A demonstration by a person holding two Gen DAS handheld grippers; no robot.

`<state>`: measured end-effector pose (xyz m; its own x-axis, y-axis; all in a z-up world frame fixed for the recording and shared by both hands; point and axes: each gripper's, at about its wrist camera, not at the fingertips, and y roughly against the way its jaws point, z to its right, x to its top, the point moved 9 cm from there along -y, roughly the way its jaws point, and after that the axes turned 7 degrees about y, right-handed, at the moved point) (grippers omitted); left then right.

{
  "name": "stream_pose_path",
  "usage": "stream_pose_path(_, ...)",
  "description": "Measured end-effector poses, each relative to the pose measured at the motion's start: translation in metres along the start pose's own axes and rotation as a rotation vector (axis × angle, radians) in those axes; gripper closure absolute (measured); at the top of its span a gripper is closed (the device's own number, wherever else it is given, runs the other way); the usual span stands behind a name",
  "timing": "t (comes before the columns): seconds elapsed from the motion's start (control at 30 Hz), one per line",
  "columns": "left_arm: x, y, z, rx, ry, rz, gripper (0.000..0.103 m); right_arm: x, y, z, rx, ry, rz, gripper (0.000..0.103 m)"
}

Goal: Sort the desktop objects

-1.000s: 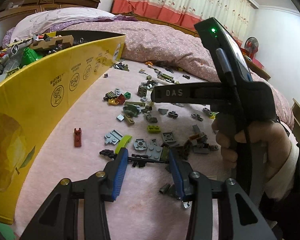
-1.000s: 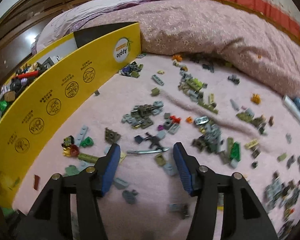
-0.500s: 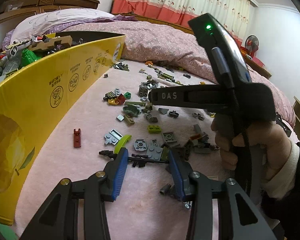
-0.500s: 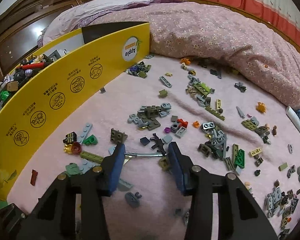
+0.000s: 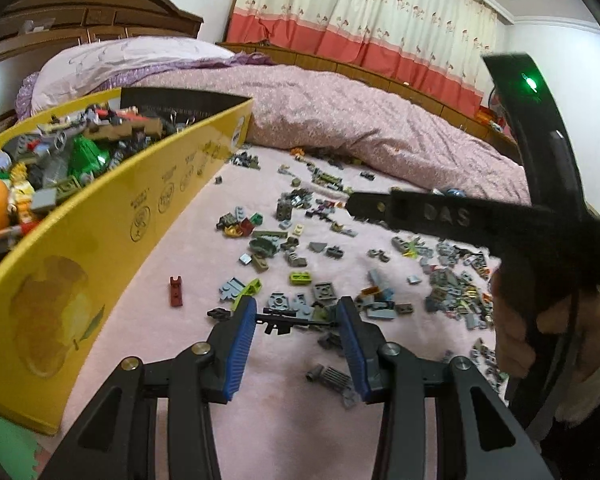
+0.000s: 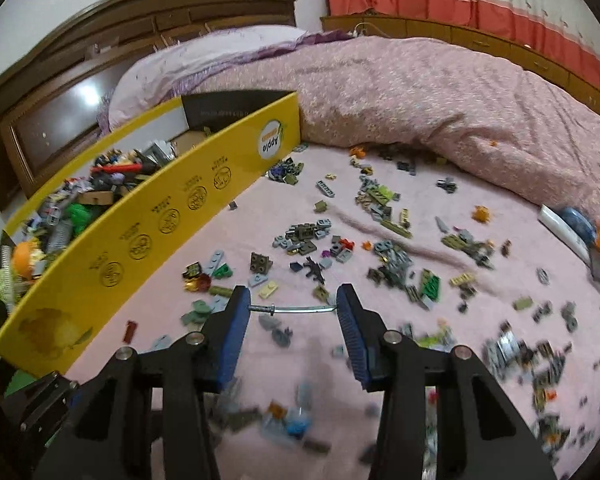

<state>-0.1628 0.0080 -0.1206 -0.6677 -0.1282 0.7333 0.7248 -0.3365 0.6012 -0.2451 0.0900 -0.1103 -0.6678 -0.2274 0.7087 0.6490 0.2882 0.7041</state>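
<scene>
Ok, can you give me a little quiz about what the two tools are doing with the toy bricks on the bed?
1. True or false: the left tool grips a black plastic toy rifle.
2. What is clamped in the right tool? A) a thin silver toy sword B) a green brick C) an orange ball
3. Fill in: in both views the yellow cardboard box full of bricks lies to the ___ of the tools.

Key: 1 true. 2 A; its jaws have just been closing, and the sword spans them. 3 left.
</scene>
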Motion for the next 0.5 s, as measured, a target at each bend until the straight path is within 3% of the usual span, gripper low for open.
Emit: stream_pose_path(0.5,-0.004,0.048,0.031,-0.015,-0.062,0.028,0.061,-0.037,0.074,0.0,0.027,-0.09,0.07,0.057)
